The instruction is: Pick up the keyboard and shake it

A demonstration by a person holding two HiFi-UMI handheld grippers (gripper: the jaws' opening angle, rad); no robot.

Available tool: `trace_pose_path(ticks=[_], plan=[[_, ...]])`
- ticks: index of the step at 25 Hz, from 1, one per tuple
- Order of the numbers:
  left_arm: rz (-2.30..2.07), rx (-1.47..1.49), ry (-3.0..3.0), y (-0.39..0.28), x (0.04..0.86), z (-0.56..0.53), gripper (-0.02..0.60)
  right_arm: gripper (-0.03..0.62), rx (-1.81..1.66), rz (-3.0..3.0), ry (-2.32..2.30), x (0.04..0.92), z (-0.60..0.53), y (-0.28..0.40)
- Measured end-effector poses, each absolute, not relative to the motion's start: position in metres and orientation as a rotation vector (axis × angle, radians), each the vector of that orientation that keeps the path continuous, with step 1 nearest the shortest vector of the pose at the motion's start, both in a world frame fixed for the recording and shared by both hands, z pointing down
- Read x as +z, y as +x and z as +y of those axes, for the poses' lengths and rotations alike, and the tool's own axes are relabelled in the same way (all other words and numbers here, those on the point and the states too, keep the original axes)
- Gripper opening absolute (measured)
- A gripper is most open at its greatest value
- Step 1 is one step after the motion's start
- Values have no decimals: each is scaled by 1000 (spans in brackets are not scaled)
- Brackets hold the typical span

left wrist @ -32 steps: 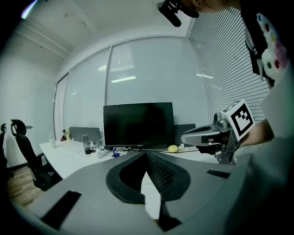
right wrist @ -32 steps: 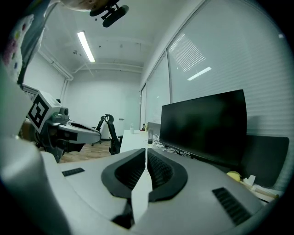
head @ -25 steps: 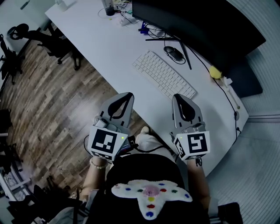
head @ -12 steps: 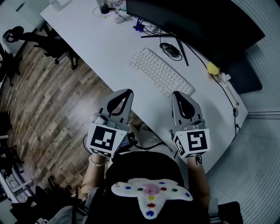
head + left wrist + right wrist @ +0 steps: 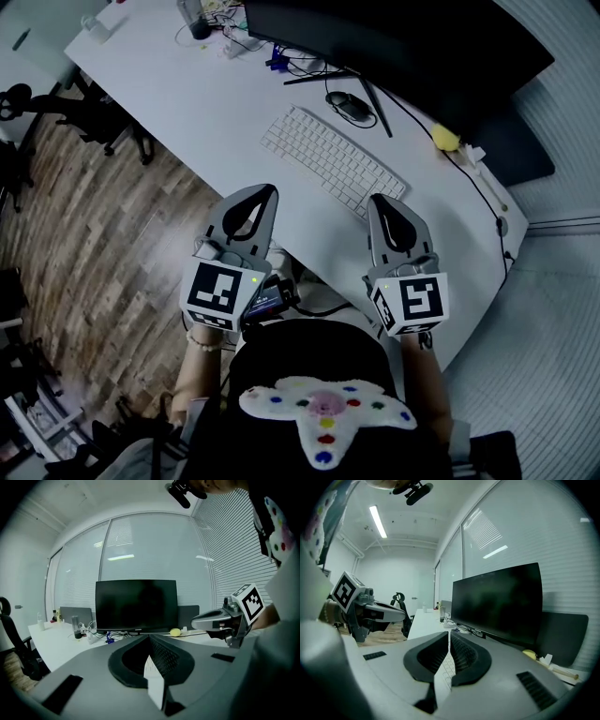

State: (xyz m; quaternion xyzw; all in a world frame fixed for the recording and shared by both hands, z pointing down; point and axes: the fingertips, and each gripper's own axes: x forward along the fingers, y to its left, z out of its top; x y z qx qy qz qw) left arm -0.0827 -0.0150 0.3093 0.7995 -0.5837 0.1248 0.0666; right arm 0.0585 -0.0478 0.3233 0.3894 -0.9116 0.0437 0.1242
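Observation:
A white keyboard [image 5: 333, 161] lies at an angle on the white desk [image 5: 202, 89], in front of the dark monitor [image 5: 394, 47]. My left gripper [image 5: 265, 190] is shut and empty, its tips at the desk's near edge, short of the keyboard's left end. My right gripper [image 5: 380, 202] is also shut and empty, just short of the keyboard's right end. In the right gripper view the keyboard [image 5: 447, 670] shows as a sliver below the closed jaws [image 5: 450, 634], with the left gripper [image 5: 384, 613] off to the side. The left gripper view shows its own closed jaws [image 5: 149, 637] and the right gripper [image 5: 220, 618].
A dark mouse [image 5: 345, 105] sits behind the keyboard beside the monitor stand. A yellow object [image 5: 443, 138] lies at the desk's right end. Cables and a cup [image 5: 197, 23] are at the far left of the desk. Office chairs [image 5: 103, 131] stand on the wooden floor.
My left gripper has eased a little forward toward the desk's edge. The right gripper has stayed about where it was. The head view has shifted slightly, and both stay shut.

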Motion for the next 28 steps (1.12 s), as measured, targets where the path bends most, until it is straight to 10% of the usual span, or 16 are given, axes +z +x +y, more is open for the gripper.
trace_pose_path(ticks=[28], plan=[[-1565,430,2419,-112,355,-93,15,47,554,-2305,1519,424,-98,123]])
